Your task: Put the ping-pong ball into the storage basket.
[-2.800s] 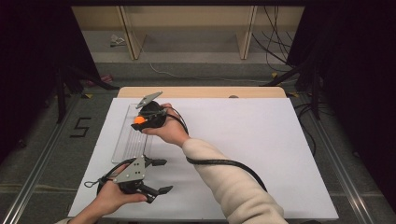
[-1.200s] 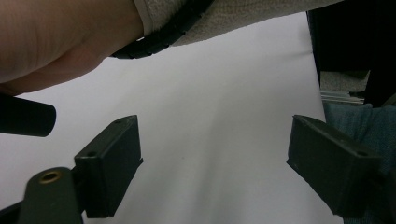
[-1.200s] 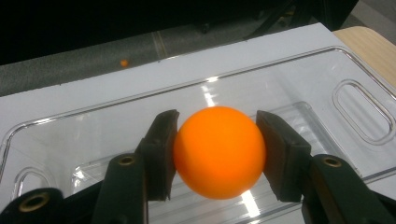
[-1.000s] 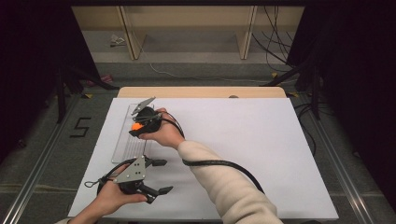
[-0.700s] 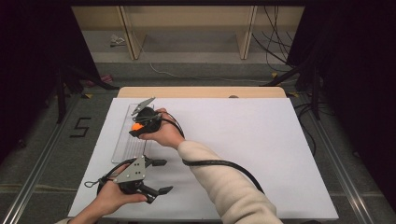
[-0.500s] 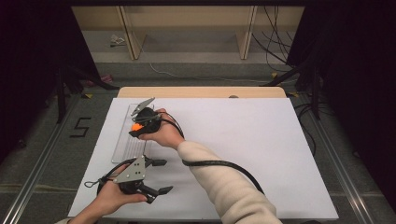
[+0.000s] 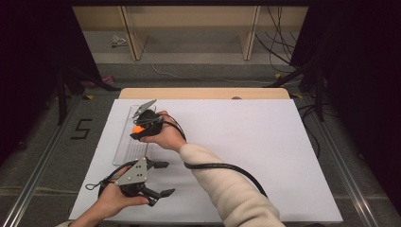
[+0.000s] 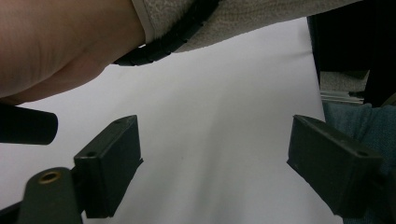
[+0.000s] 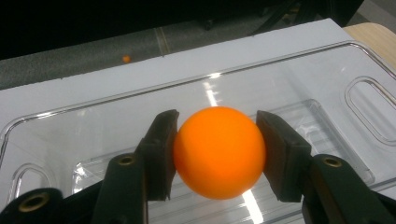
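Right tool (image 9: 215,156): jaws closed on an orange ball (image 9: 218,151), pads pressing both its sides, held above a clear plastic tray (image 9: 327,74) (at the white tabletop's (image 7: 265,142) left side); left tool (image 8: 215,172): jaws spread wide with nothing between them, near the tabletop's front edge, well apart from the tray.

A white sheet (image 7: 246,151) covers the wooden tabletop (image 7: 203,93), and a clear plastic tray (image 7: 126,144) lies on it directly beneath the right tool (image 7: 138,128).
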`<control>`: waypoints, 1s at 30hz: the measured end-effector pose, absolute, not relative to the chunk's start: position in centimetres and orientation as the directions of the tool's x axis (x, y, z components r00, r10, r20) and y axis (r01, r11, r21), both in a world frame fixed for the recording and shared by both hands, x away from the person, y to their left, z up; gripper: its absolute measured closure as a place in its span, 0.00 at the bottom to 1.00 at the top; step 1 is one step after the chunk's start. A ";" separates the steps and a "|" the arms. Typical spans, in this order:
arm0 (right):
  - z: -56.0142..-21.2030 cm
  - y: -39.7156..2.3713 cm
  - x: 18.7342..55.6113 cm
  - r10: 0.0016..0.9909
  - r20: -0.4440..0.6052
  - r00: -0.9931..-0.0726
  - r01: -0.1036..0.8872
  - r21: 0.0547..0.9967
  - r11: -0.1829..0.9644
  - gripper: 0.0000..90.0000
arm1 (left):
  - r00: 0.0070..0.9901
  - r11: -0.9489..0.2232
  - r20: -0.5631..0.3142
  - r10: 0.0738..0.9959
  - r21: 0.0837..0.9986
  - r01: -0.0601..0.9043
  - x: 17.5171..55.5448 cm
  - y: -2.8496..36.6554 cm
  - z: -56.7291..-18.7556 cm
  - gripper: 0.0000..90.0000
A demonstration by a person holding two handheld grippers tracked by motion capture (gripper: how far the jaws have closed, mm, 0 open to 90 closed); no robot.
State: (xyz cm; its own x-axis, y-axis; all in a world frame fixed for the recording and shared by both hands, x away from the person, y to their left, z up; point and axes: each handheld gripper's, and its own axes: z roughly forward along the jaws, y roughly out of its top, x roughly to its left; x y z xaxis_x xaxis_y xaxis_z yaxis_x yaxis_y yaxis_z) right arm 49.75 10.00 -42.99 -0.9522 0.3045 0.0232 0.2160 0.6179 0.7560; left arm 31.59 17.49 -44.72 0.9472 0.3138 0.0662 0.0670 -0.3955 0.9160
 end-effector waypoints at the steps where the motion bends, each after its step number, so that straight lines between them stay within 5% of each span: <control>1: -43.0 10.0 49.7 0.305 0.023 -0.952 0.217 0.757 0.617 0.56 | 0.947 -0.396 0.066 0.314 0.916 0.067 31.6 17.5 -44.7 0.19; 21: -41.4 7.5 49.3 0.344 0.046 -0.938 0.234 0.815 0.530 0.22 | 0.948 -0.399 0.065 0.313 0.915 0.068 31.6 17.4 -44.8 0.19; 30: -41.1 4.8 49.3 0.386 0.062 -0.921 0.265 0.825 0.499 0.18 | 0.947 -0.397 0.065 0.315 0.915 0.069 31.6 17.5 -44.8 0.19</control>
